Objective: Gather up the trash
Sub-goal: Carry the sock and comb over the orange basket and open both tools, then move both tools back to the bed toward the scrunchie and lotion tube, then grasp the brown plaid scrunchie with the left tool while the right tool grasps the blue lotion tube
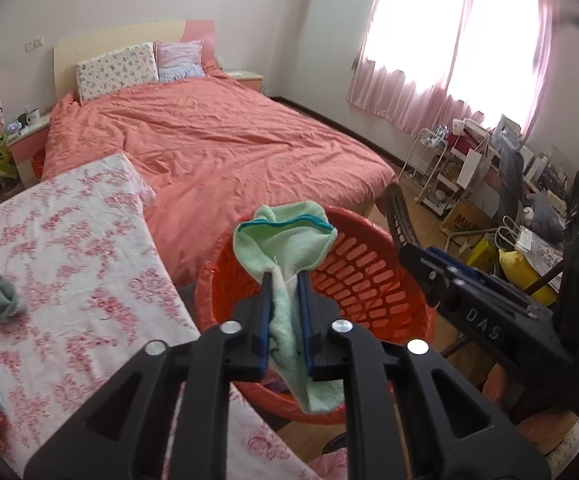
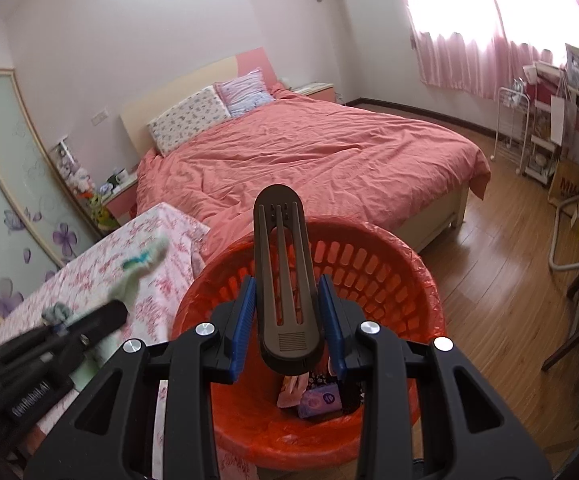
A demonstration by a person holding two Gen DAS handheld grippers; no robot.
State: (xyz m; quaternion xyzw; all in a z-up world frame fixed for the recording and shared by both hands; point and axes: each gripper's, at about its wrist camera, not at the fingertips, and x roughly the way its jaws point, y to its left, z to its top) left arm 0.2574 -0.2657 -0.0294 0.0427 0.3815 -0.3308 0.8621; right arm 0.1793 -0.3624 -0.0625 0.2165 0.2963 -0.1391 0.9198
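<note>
Left gripper (image 1: 285, 280) is clamping a green sock (image 1: 289, 240), right gripper (image 2: 289, 292) is pinching a brown slipper (image 2: 285, 280), both hanging over the red basket (image 2: 409, 276). Basket is sitting on wood floor (image 2: 489, 260) between floral-cloth table (image 1: 69, 240) and pink bed (image 1: 229, 140).

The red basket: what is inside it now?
At the bottom of the red basket lie a purple packet and a pink wrapper. The brown slipper and right gripper cover the rest.
</note>
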